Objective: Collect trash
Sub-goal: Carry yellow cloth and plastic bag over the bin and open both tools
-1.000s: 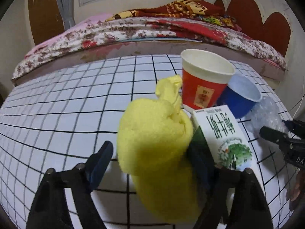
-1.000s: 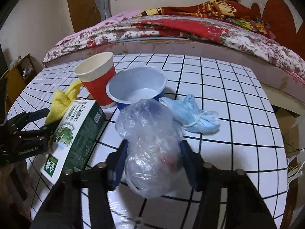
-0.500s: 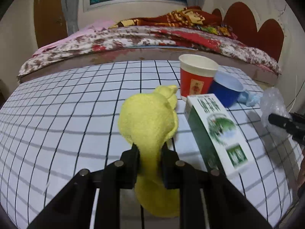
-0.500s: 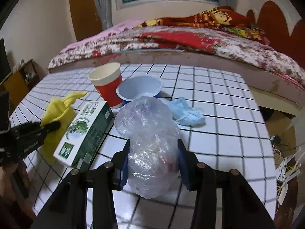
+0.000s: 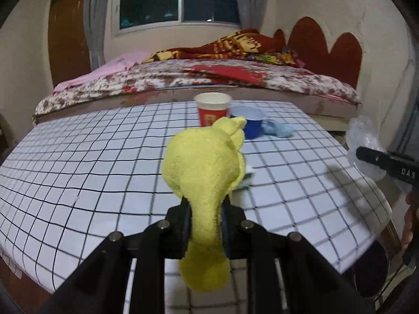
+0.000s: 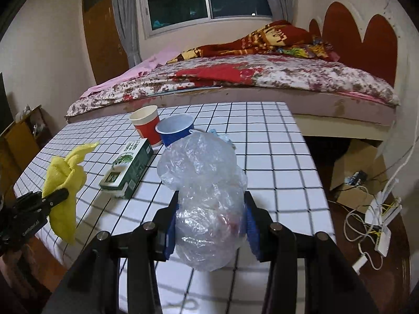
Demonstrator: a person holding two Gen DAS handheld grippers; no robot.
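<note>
My left gripper is shut on a yellow cloth and holds it above the near edge of the checked table; the cloth also shows in the right wrist view. My right gripper is shut on a crumpled clear plastic bag, held above the table's near right side; the bag shows in the left wrist view. On the table stand a red paper cup, a blue bowl and a green milk carton. A blue mask lies by the bowl.
A bed with floral covers runs behind the table. A cardboard box and white cables lie on the floor at the right. A wooden shelf stands at the left.
Both grippers have pulled back and risen from the table, carrying the yellow cloth and the plastic bag. The left jaws closed on the cloth a second ago.
</note>
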